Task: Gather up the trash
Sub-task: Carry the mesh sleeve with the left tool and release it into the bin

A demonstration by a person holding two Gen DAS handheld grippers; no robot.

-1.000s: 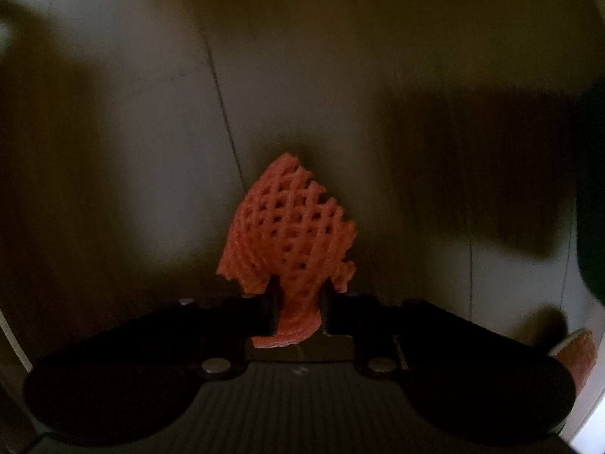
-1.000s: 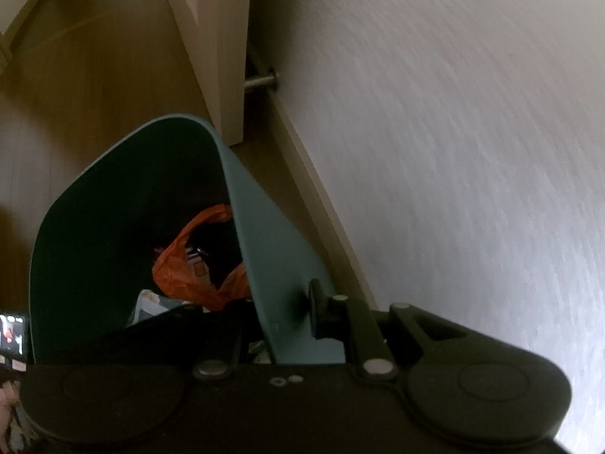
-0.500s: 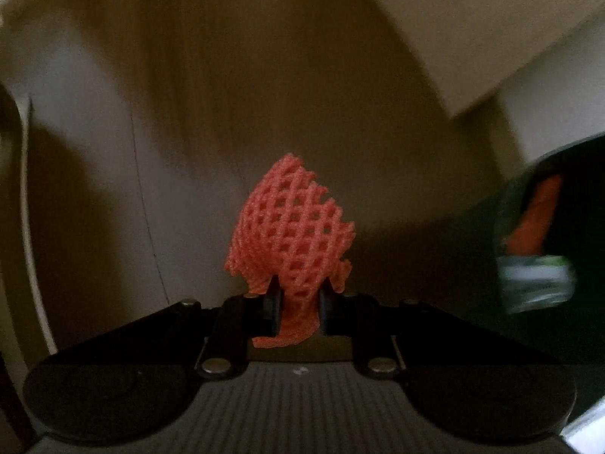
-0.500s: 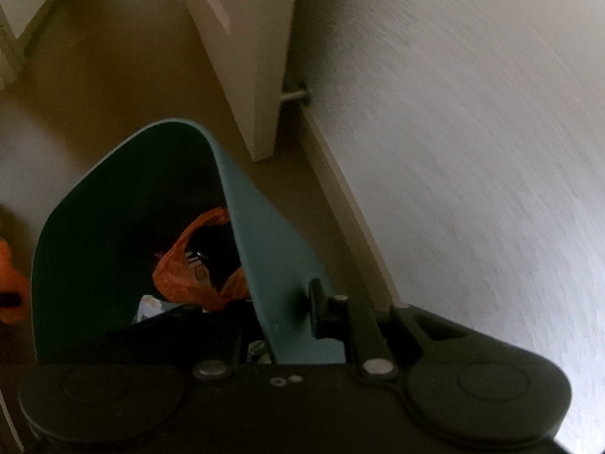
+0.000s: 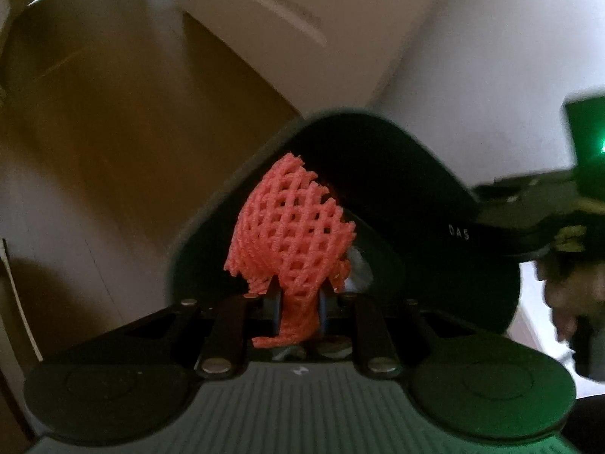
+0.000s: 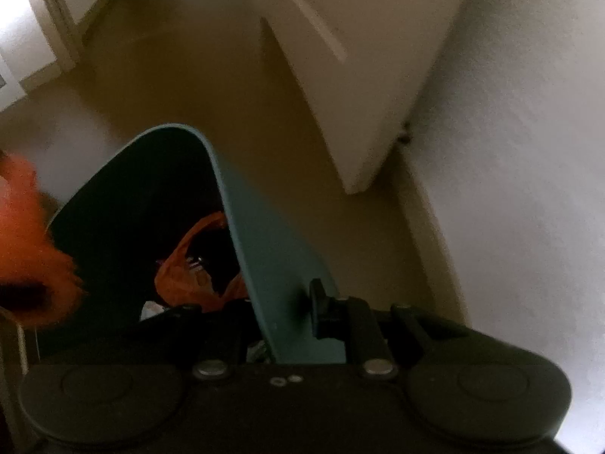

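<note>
Clamped in my left claw (image 5: 298, 312) is a coral foam fruit net (image 5: 293, 234), held over the dark mouth of the teal bin (image 5: 397, 189). Beyond, my right claw (image 6: 291, 312) pinches that bin's wall, an orange plastic bag (image 6: 189, 265) lying inside.

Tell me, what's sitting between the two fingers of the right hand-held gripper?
The teal wall of the bin: the right hand-held gripper clamps it, one finger inside and one outside, as the right wrist view shows.
</note>
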